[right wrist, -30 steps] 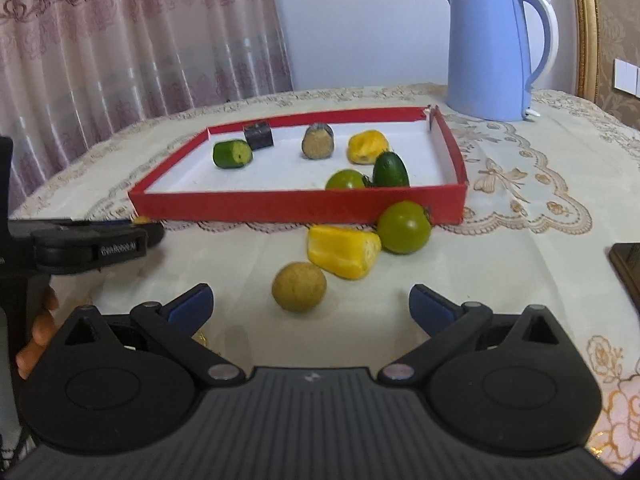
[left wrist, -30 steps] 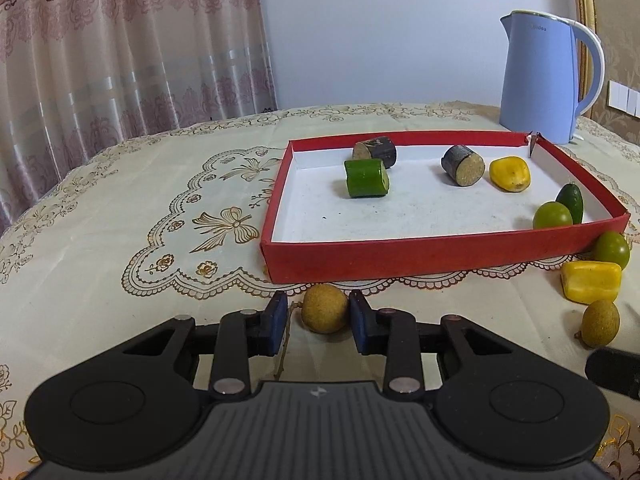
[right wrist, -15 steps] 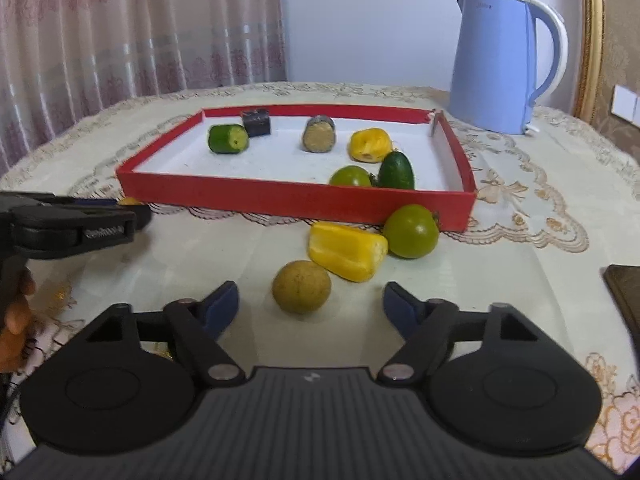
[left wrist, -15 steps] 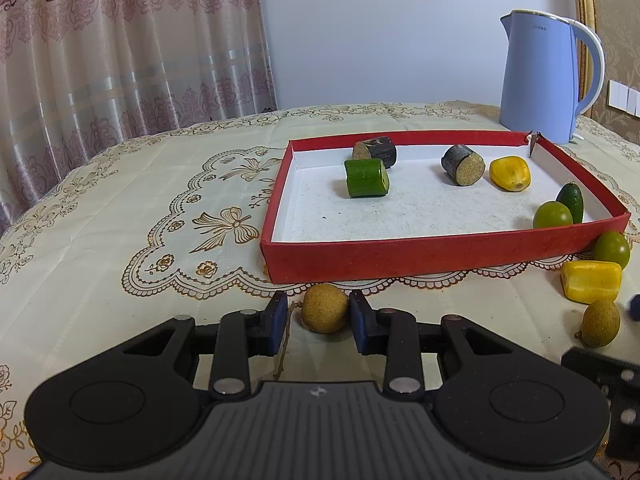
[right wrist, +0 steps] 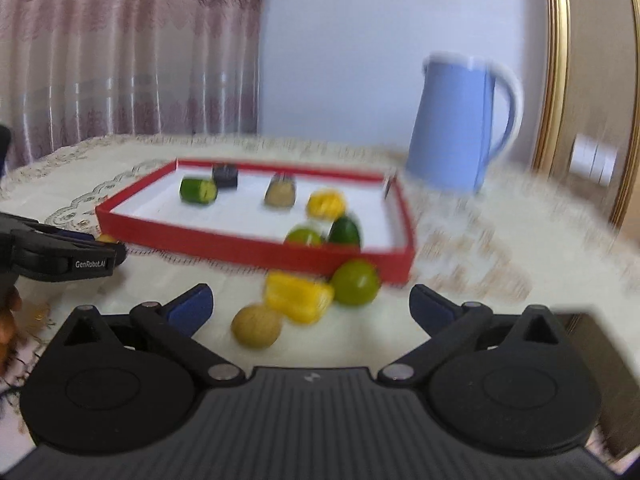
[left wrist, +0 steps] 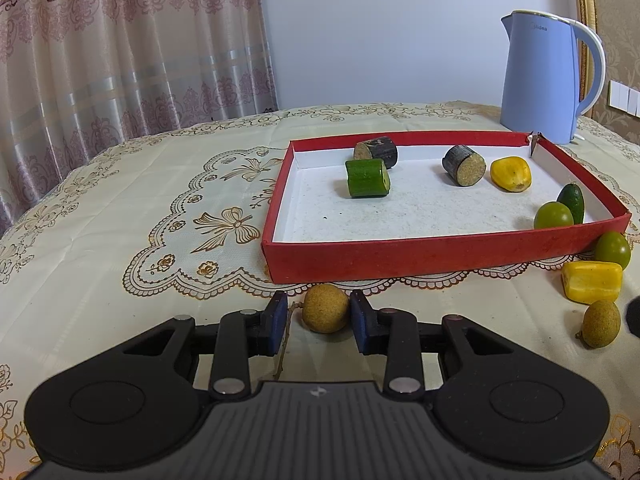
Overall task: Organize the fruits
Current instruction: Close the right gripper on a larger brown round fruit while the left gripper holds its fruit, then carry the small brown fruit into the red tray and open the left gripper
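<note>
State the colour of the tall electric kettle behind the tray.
The kettle is light blue with a white handle; the left wrist view shows it sharpest.

The whole right wrist view is smeared by motion blur, so the pale blue plastic kettle (right wrist: 460,128) is seen without detail. In the left wrist view, a dark object (left wrist: 633,315) is cut off by the right edge and cannot be identified.

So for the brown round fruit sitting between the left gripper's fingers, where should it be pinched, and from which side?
Pinch the brown round fruit across its widest middle, coming in level from the near side as the left gripper already does. It is nearly a ball, so a pinch off centre would likely squeeze it out. Its thin stem trails toward the left finger; keep the pads clear of it.
</note>
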